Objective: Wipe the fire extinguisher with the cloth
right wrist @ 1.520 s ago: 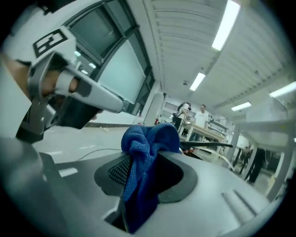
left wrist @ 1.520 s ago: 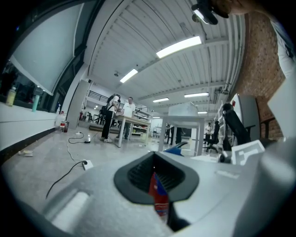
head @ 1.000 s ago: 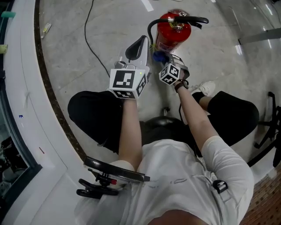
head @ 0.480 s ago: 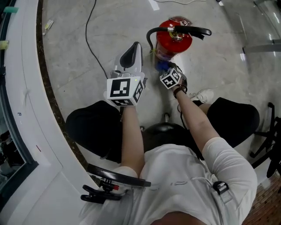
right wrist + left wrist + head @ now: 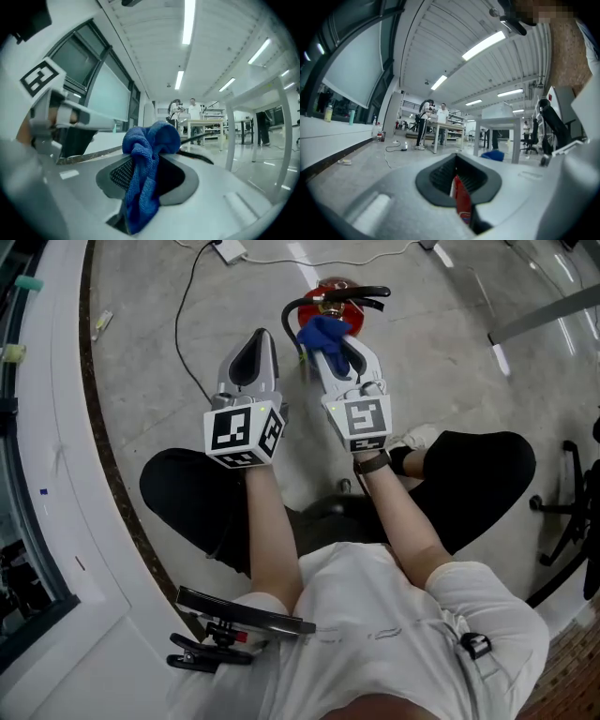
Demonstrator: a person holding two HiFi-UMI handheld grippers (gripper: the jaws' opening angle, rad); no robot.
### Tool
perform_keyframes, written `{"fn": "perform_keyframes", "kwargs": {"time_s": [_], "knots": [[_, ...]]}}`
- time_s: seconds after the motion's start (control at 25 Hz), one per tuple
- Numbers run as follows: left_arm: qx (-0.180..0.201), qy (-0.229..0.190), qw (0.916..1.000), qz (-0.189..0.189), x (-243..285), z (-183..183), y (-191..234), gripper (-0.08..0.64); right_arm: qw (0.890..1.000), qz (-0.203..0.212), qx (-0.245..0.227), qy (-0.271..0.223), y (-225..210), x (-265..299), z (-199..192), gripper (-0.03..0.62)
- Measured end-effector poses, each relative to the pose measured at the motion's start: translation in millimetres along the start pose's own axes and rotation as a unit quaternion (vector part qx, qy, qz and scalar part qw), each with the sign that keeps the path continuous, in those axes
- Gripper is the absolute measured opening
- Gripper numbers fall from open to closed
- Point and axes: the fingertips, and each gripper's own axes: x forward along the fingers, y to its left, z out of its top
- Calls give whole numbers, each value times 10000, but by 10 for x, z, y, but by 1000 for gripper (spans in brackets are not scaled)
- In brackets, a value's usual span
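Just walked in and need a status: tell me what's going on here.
A seated person holds a gripper in each hand. The right gripper is shut on a blue cloth and holds it by the top of the red fire extinguisher standing on the floor; whether the cloth touches it is unclear. The left gripper hangs beside it, jaws together, holding nothing.

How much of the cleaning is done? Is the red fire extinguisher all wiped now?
Done: the blue cloth is picked up, pinched in the right gripper. In hand: that gripper holds the cloth up by the top of the fire extinguisher; whether they touch, I cannot tell. Left: the wiping itself. The pictures do not show how much is already clean.
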Motion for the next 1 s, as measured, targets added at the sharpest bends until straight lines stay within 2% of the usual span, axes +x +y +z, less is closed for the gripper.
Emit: {"fn": "perform_keyframes", "kwargs": {"time_s": [0.08,0.2,0.36,0.4,0.48,0.56,0.64,0.72,0.88,0.92,1.0], "knots": [[-1,-24,10000,-35,-35,36,-93,3,9996,-70,-267,64,-148,91,111,127],[27,-72,9999,-142,-49,88,-259,3,9978,238,-577,220,-122,149,-88,133],[59,-100,9995,-305,-3,85,-395,3,9938,517,-980,-81,97,-3,-326,133],[57,-79,9994,-329,-3,66,-413,3,9925,555,-1091,-1,146,-39,-437,129],[65,-36,9994,-331,-3,34,-422,3,9897,557,-1137,664,173,-57,-889,132],[68,-1,9995,-305,14,3,-399,3,9834,367,-915,1521,64,-73,-1555,132],[61,56,9996,-266,36,-50,-352,3,9686,278,-863,2317,-46,-110,-2288,132],[54,141,9997,-212,49,-129,-288,3,9499,371,-861,2982,-100,-115,-2905,132],[-52,350,9993,-120,93,-326,-170,3,9225,735,-862,3690,-84,-4,-3523,133],[-77,382,9992,-97,122,-367,-137,3,9190,740,-894,3767,-84,20,-3604,133],[-118,430,9990,-45,180,-439,-67,3,9198,611,-966,3754,-78,51,-3713,133]]}}
